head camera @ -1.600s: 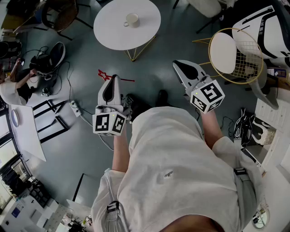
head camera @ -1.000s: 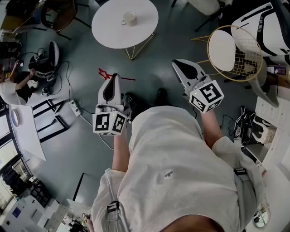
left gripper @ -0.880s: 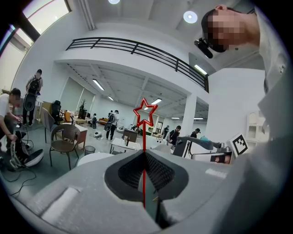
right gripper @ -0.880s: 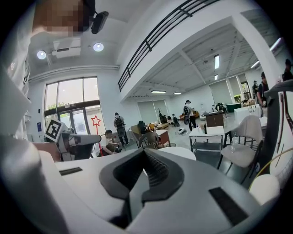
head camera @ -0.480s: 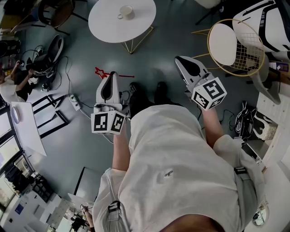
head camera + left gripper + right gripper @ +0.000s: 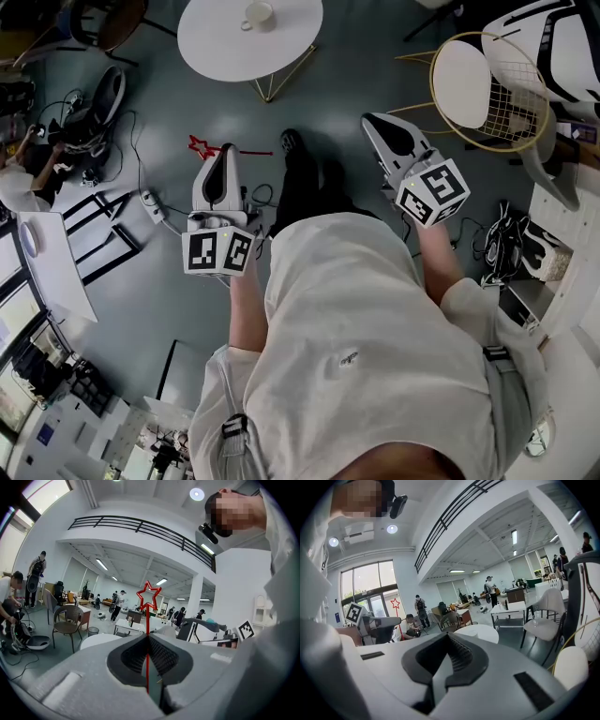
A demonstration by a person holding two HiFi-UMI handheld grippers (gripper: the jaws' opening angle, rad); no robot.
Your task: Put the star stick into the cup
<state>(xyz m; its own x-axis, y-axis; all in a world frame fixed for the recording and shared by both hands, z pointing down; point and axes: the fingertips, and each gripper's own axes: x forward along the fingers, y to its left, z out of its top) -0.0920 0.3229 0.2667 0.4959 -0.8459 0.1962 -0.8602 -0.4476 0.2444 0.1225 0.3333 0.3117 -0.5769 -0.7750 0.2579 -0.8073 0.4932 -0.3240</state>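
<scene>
So the left gripper (image 6: 226,155) is clamped on the star stick (image 6: 148,620), thin red shaft pinched right in the seam of the jaws with the star poking out past the tip. From the head view the star end points off to the left. The right gripper (image 6: 449,639) is squeezed closed with nothing in it, just held out on the right. The cup (image 6: 258,12) sits on the round white table (image 6: 202,47) at the far end, well apart from the stick, so there's a gap to cover first. What I'd worry about is that the shaft is skinny and only held low down. I think it could swivel in the jaws on the way over, and then the bottom end won't line up with the cup's mouth. The cup also looks small and light, so a sideways poke at the rim could tip it or skate it across that smooth tabletop. The table stands on thin gold wire legs, so bumping it wouldn't help either. The floor is bare grey with cables (image 6: 141,178) trailing on the left, which is a trip risk. There's a gold wire chair (image 6: 487,94) on the right, and it's a big open hall with a balcony rail and other people around.
</scene>
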